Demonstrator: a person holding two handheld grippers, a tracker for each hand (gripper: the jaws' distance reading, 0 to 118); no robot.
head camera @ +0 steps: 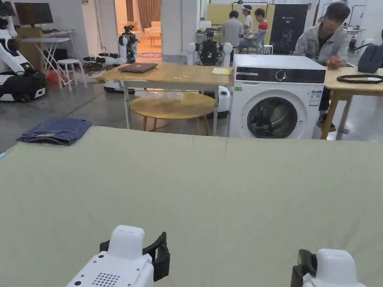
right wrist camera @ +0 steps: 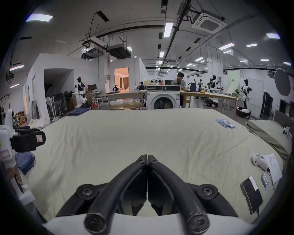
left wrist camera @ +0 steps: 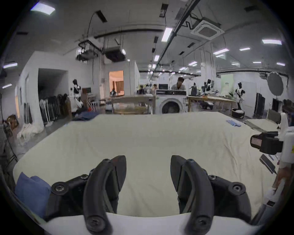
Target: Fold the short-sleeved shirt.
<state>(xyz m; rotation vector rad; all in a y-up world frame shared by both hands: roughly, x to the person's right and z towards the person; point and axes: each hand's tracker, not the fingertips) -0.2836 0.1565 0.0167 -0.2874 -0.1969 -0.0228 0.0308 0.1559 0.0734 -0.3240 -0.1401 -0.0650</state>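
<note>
Now — left gripper [left wrist camera: 148, 173] fingers wide | right gripper [right wrist camera: 147, 159] fingers pressed together, empty | smooth pale-green sheet [head camera: 229, 196]

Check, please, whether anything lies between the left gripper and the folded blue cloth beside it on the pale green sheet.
Nothing visible does. The blue cloth lies just left of the open left gripper on bare pale green sheet; whether it is the shirt, I cannot tell.
</note>
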